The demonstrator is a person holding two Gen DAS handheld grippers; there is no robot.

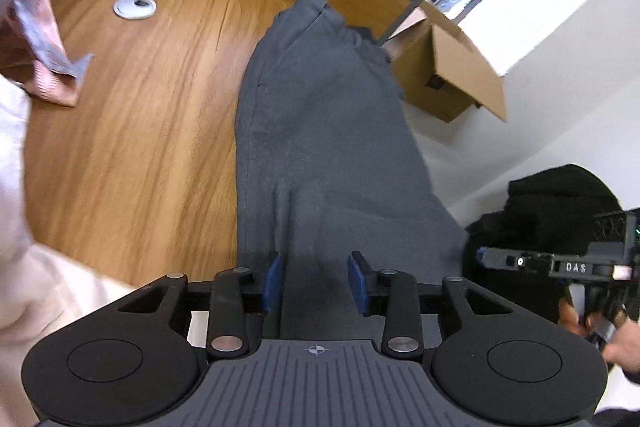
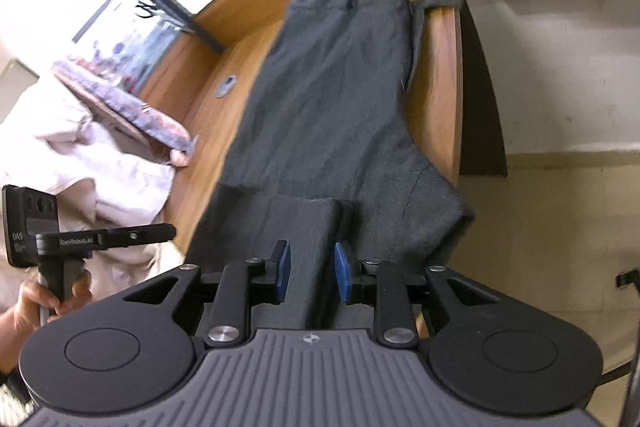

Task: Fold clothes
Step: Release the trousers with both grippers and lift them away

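Nearest in each wrist view are the blue pads of the tongs, and in both the dark grey trousers pass between them. The left tongs (image 1: 316, 281) stand partly open with the cloth running through the gap; whether the pads actually pinch it cannot be told, since a gap shows on either side of the fabric. The right tongs (image 2: 311, 269) are narrower, with a doubled strip of the same cloth between the pads, though a firm grip cannot be confirmed either. The grey trousers (image 1: 320, 131) lie on the wooden worktop (image 1: 152, 99) with their long axis running straight away from both tongs: the hem end is at the pads, the waistband at the far end, close to the worktop's back edge. Seen from the right wrist, the trousers (image 2: 340, 99) sit along the worktop's right edge, with a waist tie hanging over it. The 2 tongs are about equally near the hem end, side by side, so the likely fold carries this near end forward along the axis toward the waistband. Left of the trousers lie a pale garment (image 2: 100, 163) and a patterned cloth (image 1: 32, 11), and a round cable grommet (image 1: 134, 7) sits in the worktop. Beyond the trousers' far end stands a cardboard box (image 1: 448, 67).
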